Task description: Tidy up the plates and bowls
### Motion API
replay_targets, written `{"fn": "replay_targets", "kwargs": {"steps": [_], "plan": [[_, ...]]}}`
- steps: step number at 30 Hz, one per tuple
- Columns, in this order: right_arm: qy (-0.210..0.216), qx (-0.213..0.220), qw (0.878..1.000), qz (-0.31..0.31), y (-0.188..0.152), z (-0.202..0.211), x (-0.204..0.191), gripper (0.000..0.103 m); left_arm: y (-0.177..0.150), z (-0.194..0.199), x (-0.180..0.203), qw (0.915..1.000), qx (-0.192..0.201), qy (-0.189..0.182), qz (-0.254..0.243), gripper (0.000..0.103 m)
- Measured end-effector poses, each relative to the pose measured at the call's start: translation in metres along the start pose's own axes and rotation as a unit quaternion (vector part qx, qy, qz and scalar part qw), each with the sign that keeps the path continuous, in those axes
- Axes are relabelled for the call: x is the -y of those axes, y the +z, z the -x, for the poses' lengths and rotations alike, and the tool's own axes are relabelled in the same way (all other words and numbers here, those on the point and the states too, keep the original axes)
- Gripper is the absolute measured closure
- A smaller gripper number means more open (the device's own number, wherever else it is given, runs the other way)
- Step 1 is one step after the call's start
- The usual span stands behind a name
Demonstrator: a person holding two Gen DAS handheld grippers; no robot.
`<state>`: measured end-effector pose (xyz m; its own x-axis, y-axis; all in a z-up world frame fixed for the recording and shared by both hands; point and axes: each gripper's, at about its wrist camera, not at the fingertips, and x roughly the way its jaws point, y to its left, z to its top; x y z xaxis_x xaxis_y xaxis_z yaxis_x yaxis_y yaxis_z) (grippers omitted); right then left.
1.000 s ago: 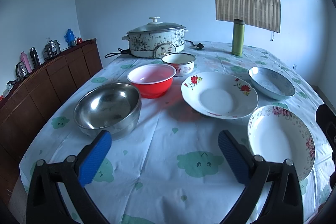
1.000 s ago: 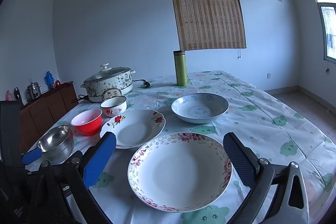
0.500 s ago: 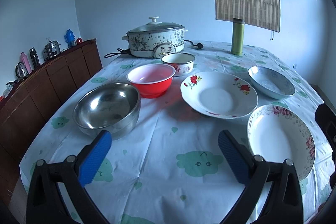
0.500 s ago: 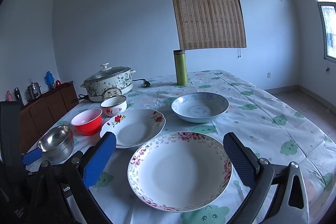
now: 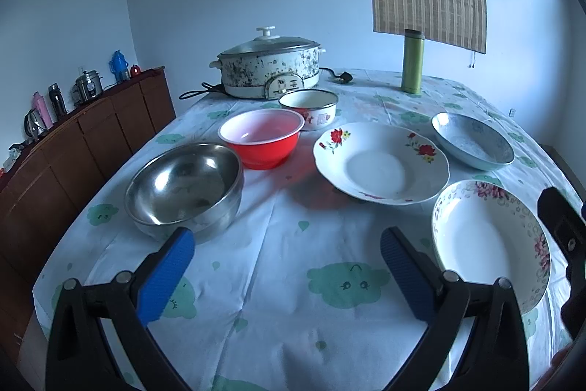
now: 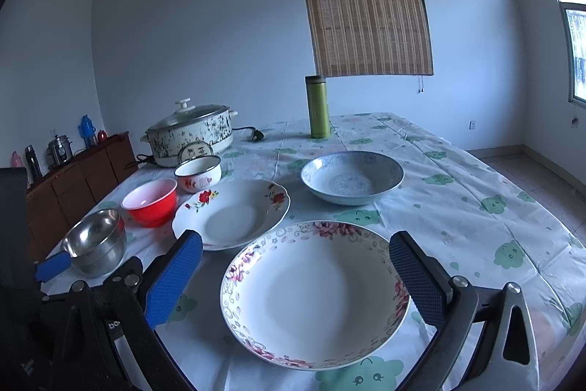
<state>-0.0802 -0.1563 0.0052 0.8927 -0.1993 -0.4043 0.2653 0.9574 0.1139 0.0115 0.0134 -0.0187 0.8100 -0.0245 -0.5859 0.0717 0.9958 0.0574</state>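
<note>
A steel bowl (image 5: 185,185), a red bowl (image 5: 260,137) and a small enamel bowl (image 5: 308,104) stand in a row on the left of the table. A rose-patterned plate (image 5: 381,163), a grey-blue bowl (image 5: 472,140) and a pink-flowered plate (image 5: 489,244) lie to the right. My left gripper (image 5: 287,272) is open and empty above the front of the table, just short of the steel bowl. My right gripper (image 6: 296,275) is open and empty, its jaws standing either side of the pink-flowered plate (image 6: 315,292).
An electric cooker (image 5: 269,68) with its cord and a green flask (image 5: 412,61) stand at the back of the table. A wooden sideboard (image 5: 84,138) with bottles runs along the left wall. The tablecloth (image 5: 293,281) hangs over the table edges.
</note>
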Motion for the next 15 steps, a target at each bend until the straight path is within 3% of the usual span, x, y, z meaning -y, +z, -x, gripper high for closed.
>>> {"fn": "replay_targets", "kwargs": {"steps": [9, 15], "plan": [[-0.051, -0.001, 0.999, 0.017, -0.004, 0.007, 0.044, 0.0, 0.0, -0.005, 0.008, 0.9998, -0.006, -0.01, -0.016, 0.0], [-0.069, -0.01, 0.998, 0.004, -0.012, 0.015, 0.087, 0.0, 0.001, -0.011, 0.017, 0.9986, -0.024, -0.045, -0.011, 0.0]]}}
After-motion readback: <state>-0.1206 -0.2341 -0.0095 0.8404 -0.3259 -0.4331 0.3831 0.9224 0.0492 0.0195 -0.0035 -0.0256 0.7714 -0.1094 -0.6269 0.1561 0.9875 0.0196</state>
